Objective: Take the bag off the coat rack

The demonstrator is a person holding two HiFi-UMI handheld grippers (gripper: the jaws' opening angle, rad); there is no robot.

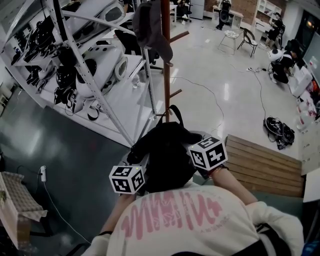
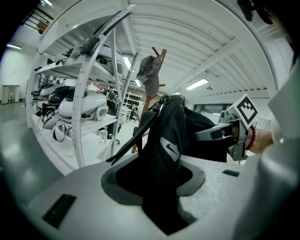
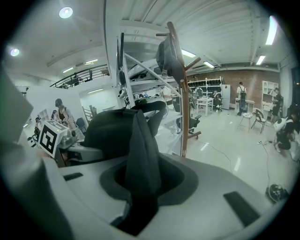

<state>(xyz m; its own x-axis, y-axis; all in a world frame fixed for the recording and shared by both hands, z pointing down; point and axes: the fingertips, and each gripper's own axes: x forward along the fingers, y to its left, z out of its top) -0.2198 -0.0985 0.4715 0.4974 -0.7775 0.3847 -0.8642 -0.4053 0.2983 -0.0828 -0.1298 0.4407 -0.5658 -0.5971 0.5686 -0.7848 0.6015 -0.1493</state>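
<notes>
Black bag (image 1: 167, 155) appears clear of the coat rack (image 1: 165, 60), left tool (image 2: 161, 197) and right tool (image 3: 138, 201) clamped on its fabric; task looks nearly done.

Lighting is supplied evenly from overhead. A strip light (image 3: 272, 30) and a round ceiling lamp (image 3: 65, 12) are seen in the right gripper view, and a fluorescent tube (image 2: 197, 84) in the left gripper view. Glare patches are thrown on the glossy floor (image 1: 225, 92) in the head view. Heavy fisheye bending and black corner vignetting are seen in both gripper views, and the nearest foreground there is rendered soft. The bag (image 1: 167, 155) is crushed to near-black, with little fabric detail resolved. The head view is cool-toned and dimmer at lower left.
</notes>
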